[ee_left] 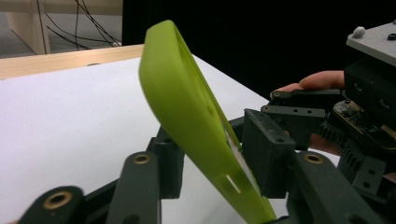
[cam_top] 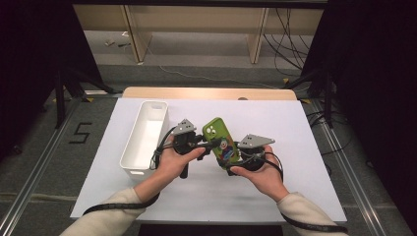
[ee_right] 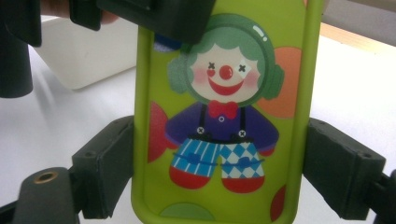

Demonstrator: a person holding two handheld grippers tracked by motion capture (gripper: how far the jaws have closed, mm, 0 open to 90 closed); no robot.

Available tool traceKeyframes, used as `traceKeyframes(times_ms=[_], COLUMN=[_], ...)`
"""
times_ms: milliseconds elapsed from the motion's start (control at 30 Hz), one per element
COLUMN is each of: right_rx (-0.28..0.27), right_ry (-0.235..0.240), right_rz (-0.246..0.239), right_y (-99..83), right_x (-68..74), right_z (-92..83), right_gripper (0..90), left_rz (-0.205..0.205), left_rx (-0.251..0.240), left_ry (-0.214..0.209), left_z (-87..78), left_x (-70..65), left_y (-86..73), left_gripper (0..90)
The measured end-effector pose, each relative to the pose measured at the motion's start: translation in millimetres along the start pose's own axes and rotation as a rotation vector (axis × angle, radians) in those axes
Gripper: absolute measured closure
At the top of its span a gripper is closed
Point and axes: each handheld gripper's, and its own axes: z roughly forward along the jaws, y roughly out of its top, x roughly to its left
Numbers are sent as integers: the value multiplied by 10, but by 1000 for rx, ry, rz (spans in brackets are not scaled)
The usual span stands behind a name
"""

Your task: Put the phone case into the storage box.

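While both hands hover above white table [cam_top: 295, 128], right gripper [ee_right: 219, 177] clamps green phone case [ee_right: 224, 116] by long edges, pads tight both sides. No readable text, just clown print facing right gripper cam. Case long axis runs up and away from right gripper. Left gripper [ee_left: 212, 154] straddles case thin-wise; can't tell if pads touch. White bin [cam_top: 145, 137] just beyond left gripper.

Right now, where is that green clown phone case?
In the high view the phone case is held above the middle of the white table, between the two grippers, right of the white bin.
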Motion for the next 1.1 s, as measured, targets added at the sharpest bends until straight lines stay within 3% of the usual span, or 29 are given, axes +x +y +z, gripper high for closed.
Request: traceKeyframes(times_ms=[267,600,800,933,1100], right_rx=[2,4,4,1,-9], right_ry=[-3,-14,-23,-12,8], right_rz=[-14,-31,-32,-21,-9], right_y=[-10,-32,-35,-36,-32], right_x=[23,55,72,56,28], right_z=[24,67,89,86,69], right_gripper=[166,162,157,152,138], left_rz=[-43,-29,-1,51,70], left_rx=[1,11,19,24,28], left_ry=[-36,-54,-62,-48,-47], left_z=[21,18,12,2,-17], left_x=[-1,-52,-81,-97,-85], left_y=[-16,-20,-9,0,20], left_gripper=[723,764,772,777,778])
